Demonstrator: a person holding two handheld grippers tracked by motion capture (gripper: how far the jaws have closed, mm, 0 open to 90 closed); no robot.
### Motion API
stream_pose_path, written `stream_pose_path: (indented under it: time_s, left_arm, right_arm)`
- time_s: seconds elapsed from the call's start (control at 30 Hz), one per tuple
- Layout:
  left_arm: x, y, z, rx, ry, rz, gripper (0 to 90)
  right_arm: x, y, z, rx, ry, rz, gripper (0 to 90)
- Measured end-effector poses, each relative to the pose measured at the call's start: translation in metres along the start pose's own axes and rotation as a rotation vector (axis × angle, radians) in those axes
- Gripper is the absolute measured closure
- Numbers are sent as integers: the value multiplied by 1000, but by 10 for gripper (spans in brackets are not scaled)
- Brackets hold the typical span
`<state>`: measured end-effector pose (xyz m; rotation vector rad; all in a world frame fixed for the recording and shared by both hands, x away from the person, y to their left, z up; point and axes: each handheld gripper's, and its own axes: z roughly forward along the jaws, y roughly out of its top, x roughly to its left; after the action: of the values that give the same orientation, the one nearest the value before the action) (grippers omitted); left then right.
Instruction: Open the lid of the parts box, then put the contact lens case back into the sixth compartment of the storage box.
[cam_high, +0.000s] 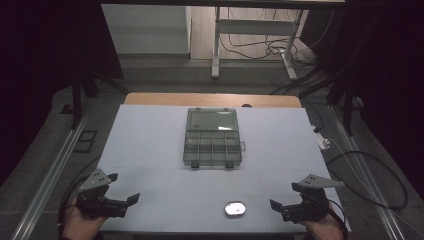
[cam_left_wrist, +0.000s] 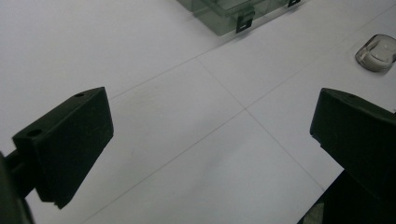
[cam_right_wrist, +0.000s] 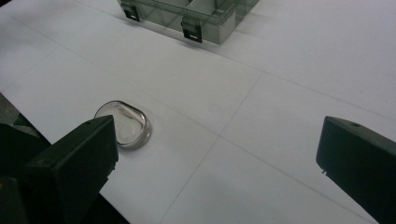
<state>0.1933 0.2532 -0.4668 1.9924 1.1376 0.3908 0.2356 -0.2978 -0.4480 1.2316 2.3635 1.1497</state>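
Small clear dish (cam_high: 234, 208) sits bottom centre of the tabletop (cam_high: 150, 140), nearer the right gripper (cam_high: 281, 207). Left gripper (cam_high: 125, 199) at lower left. Both fingers wide apart, empty, likely poised to reach. Compartment box (cam_high: 212, 138) open mid-frame.

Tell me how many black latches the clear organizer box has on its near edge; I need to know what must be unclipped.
2. Both sit on the near edge of the organizer box: left latch and right latch. Others elsewhere on the box may be hidden.
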Motion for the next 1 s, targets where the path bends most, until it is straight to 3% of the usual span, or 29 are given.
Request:
stream_pose_path:
  time_s: [0.27,0.57,0.77,1.0]
  left_arm:
    - [0,-7,-5,23,19,-2,0]
    - [0,-9,-8,-1,14,-6,0]
    - [-2,-9,-7,1,18,20,0]
    - [-1,-8,-6,6,10,18,0]
  right_arm:
    - [4,-6,-5,0,-7,-18,0]
    - [4,-5,-2,21,-11,-25,0]
    - [6,-4,-1,33,1,-38,0]
    - [7,-1,4,42,41,-57,0]
